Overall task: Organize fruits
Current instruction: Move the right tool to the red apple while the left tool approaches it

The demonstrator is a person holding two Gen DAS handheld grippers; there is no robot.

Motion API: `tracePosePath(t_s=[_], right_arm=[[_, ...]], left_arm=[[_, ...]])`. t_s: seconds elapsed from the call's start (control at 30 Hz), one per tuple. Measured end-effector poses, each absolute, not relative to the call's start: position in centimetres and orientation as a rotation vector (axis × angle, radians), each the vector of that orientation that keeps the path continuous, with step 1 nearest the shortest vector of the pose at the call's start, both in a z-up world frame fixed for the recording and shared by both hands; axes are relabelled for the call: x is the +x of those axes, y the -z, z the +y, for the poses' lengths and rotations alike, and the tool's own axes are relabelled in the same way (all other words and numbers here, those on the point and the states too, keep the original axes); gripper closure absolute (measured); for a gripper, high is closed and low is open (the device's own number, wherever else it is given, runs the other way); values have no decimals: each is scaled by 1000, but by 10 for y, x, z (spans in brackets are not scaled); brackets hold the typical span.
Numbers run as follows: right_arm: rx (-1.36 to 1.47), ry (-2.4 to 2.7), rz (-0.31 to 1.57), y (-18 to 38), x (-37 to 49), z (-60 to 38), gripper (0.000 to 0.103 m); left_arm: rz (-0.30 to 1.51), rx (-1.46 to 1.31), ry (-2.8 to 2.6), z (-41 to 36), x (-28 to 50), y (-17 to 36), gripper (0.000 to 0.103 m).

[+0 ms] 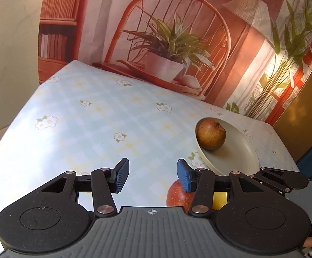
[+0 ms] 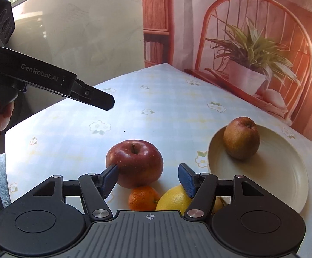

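We've got both grippers, left gripper (image 1: 153, 177) and right gripper (image 2: 147, 179), open and empty; brown pear (image 2: 241, 138) on the plate (image 2: 285, 172); red apple (image 2: 134, 163), tangerine (image 2: 142, 197), lemon (image 2: 173, 198) just beside the plate.

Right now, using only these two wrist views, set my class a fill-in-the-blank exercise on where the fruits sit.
1. The only fruit on the plate is the ____ pear.
2. The red apple rests on the ____, not the plate.
3. The fruit lying between the small orange and the plate is a yellow ____.
4. The right gripper holds ____.

Missing words: brown; tablecloth; lemon; nothing
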State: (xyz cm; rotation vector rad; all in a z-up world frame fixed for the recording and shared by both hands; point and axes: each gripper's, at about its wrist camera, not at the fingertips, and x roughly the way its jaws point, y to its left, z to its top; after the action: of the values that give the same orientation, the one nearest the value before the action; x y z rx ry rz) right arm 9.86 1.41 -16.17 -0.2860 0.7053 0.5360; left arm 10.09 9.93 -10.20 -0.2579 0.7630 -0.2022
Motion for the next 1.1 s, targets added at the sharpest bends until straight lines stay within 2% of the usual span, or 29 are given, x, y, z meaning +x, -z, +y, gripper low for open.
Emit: tracePosePath(t_s=[0.2, 0.8, 1.1], right_arm=[[-343, -595, 726, 167, 105, 25, 40], [-323, -612, 783, 179, 126, 33, 43], [-340, -609, 813, 182, 136, 38, 38]], left_arm=[[827, -350, 278, 93, 112, 121, 54], [881, -422, 312, 95, 122, 136, 57], [896, -469, 331, 94, 125, 139, 57]])
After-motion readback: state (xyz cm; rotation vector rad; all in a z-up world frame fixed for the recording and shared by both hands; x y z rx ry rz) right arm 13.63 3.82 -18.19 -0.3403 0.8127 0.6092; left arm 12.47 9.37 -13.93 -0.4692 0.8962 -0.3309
